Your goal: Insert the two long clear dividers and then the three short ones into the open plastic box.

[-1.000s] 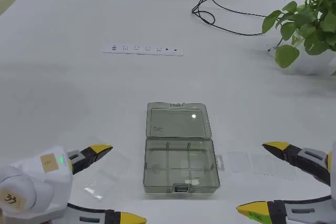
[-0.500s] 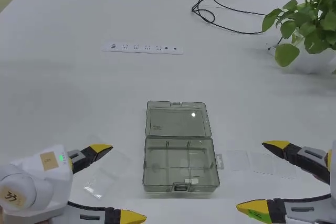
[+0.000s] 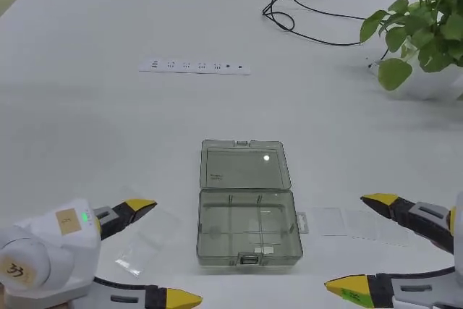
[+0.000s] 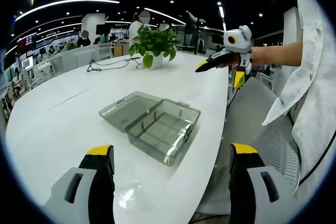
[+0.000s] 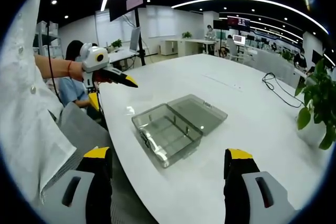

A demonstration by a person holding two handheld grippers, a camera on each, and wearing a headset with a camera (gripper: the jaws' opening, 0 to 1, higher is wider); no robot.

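- The left gripper [image 3: 160, 252] and right gripper [image 3: 358, 244] are hovering over the near edge of the table [image 3: 108, 128], both gaping wide and holding nothing.
- The box [image 3: 249, 233] is sitting between them, its lid [image 3: 244, 168] lying flat open at its 12 o'clock.
- Clear dividers [image 3: 354, 223] are lying flat at the box's 3 o'clock, and another clear piece [image 3: 141, 250] at its 9 o'clock. I cannot tell which are long.
- They are looking thin, light, stiff and slick, and are lying flush on the table. I am judging that tipping one edge up, then pinching gently across the faces near mid-length, is the safest hold. A hard squeeze is risking a flick or a crack.
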